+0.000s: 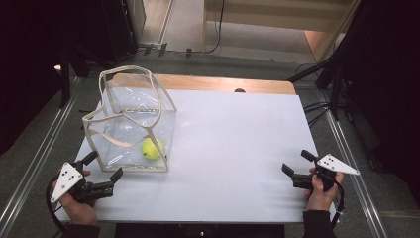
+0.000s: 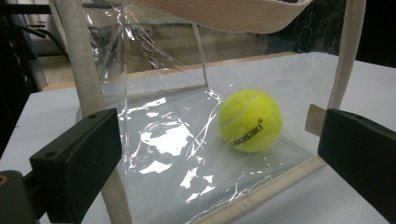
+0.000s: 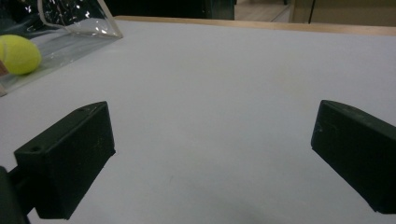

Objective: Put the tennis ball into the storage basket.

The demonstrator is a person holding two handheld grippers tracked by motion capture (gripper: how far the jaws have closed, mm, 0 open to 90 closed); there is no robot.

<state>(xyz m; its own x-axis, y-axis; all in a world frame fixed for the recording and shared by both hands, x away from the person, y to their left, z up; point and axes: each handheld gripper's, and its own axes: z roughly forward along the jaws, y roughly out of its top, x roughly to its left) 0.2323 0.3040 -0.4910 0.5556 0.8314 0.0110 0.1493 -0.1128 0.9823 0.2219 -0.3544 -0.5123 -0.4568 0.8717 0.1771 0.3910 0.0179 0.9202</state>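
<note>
Jaws of the left gripper (image 1: pixel 102 166) stood wide apart, holding nothing, just before a clear bag (image 1: pixel 130 124) with cream trim at the table's (image 1: pixel 237 148) left side. Inside lay a yellow tennis ball (image 1: pixel 151 148). Well apart on the right, the right gripper (image 1: pixel 297 162) gaped empty over bare white tabletop.

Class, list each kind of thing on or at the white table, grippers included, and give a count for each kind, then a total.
Tennis balls, yellow: 1, the tennis ball
Clear bags with cream trim: 1, the bag
Grippers, black: 2, the left gripper and the right gripper
Total: 4
</note>
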